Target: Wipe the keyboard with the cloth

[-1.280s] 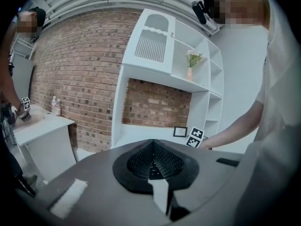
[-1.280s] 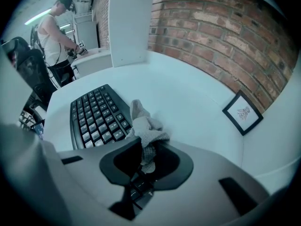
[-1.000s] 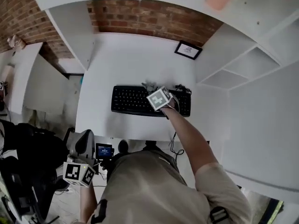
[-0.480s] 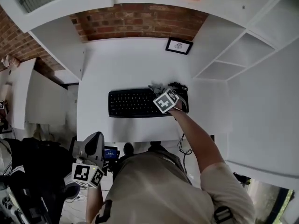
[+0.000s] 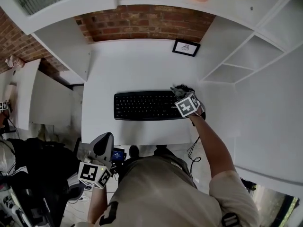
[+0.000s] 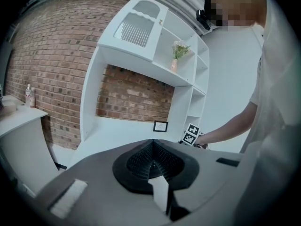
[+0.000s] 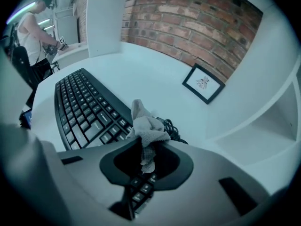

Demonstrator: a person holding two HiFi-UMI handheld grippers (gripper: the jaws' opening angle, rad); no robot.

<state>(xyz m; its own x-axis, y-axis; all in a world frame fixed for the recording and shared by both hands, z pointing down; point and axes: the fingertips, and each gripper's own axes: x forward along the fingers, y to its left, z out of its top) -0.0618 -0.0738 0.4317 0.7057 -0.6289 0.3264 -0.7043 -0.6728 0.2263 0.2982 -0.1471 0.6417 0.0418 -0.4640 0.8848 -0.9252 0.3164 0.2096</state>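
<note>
Holding the cloth (image 7: pixel 146 126) between their closed jaws, the right tongs (image 7: pixel 145 147) stand over the right end of the keyboard (image 5: pixel 142 105). The cloth is a grey crumpled bunch, and most of it sticks out past the tips, while only a thin part is pinched between them. Directly under the jaws I can see some keys, and just beyond the cloth lies a black coil of cable (image 7: pixel 171 126) on the desk (image 5: pixel 137 65). The rest of the keyboard stretches away to the left of these tongs. The left tongs (image 5: pixel 105 138) hang low beside the person, well away from the desk, with the jaws together and nothing between them. I think the wiping is in progress at this end, but how much of the keyboard is done I cannot judge. Several things could go wrong from here. The grip takes so little cloth that a drag across the keys may pull it out of the jaws. If the stroke goes a little further ahead, the loose bunch may catch the cable and drag it along. Nothing holds the keyboard, so a firm push may slide it on the smooth desk. If the tips come too low, hard plastic and not cloth will rub the keys.
</note>
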